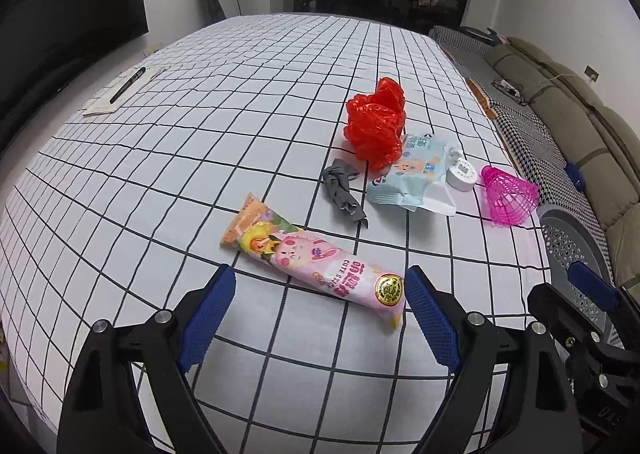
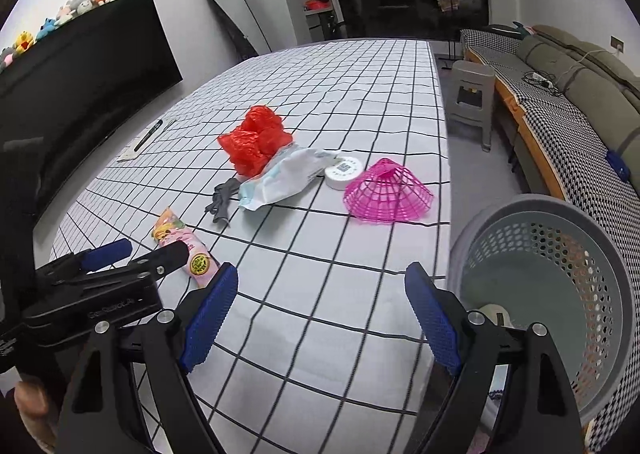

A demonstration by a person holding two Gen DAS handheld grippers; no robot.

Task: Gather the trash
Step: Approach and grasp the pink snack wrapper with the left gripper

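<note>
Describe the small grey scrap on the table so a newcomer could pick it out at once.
On the white tablecloth with black grid lines, find the cluster of litter around the crumpled red plastic bag. Just in front of that bag, left of the pale blue wipes packet, lies the grey scrap. It is the only dull, twisted, unprinted piece; the pink snack wrapper nearer the left gripper is long and colourful.

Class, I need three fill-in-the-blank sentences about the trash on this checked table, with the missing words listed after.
1. The crumpled plastic bag is ____ in colour.
2. The left tool is open around the pink ____ wrapper.
3. Off the table's right edge stands a grey perforated ____.

Missing words: red; snack; basket
</note>
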